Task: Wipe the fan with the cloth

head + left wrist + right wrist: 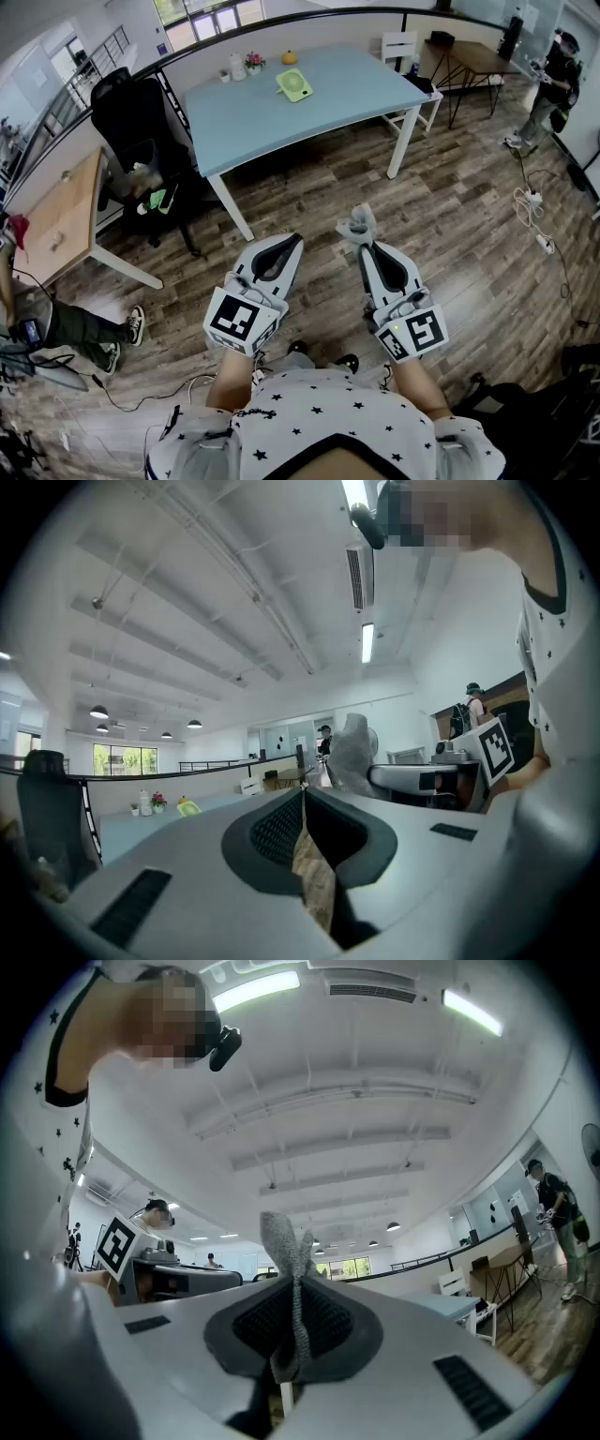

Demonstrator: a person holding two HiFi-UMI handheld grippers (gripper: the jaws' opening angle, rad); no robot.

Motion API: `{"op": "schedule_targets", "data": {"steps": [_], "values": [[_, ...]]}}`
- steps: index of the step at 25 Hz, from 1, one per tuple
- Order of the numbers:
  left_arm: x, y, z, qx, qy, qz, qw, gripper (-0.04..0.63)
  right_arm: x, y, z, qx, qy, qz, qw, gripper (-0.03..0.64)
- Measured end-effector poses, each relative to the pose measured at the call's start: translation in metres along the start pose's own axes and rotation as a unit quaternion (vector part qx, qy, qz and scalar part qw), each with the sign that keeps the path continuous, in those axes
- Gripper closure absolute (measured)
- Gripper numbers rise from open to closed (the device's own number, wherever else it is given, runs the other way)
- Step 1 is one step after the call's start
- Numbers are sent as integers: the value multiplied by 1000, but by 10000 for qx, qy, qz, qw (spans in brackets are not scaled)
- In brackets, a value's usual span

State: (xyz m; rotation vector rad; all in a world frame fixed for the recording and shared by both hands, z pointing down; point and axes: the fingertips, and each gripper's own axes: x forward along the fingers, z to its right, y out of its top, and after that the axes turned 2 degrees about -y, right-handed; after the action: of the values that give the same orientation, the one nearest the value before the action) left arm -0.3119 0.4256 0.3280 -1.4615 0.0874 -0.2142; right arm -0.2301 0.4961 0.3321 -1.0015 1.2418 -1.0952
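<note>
**Cloth gripped, fan not yet touched**

Judging by how things lie, only the first step is done: the cloth is in the grip, and all the wiping is left.

The small pale-green, rounded fan (pixel 294 85) lies on the far half of the light-blue rectangular worktop (pixel 366 94). It looks like smooth, hard plastic. Both tongs are held well short of the worktop's near edge, over the wood-plank floor (pixel 450 216).

The right tongs (pixel 360 236) are clamped together on a grey knitted cloth (pixel 284 1241). Its loose end stands up past the tips in a soft folded tuft, and its weave looks coarse and limp.

The left tongs (pixel 296 240) are pressed together with nothing between them, and their dark ribbed pads meet along a thin seam.

What remains is to carry the cloth to the worktop, reach the fan and rub over its surfaces.
</note>
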Motion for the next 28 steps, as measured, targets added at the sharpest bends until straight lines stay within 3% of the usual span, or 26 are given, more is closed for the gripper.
{"op": "schedule_targets", "data": {"steps": [19, 28], "values": [[35, 2, 47, -72, 40, -75, 9999, 561, -25, 0, 36, 377, 265, -18, 9989, 597], [45, -4, 60, -47, 85, -123, 9999, 561, -39, -7, 56, 557, 170, -36, 9983, 597]]}}
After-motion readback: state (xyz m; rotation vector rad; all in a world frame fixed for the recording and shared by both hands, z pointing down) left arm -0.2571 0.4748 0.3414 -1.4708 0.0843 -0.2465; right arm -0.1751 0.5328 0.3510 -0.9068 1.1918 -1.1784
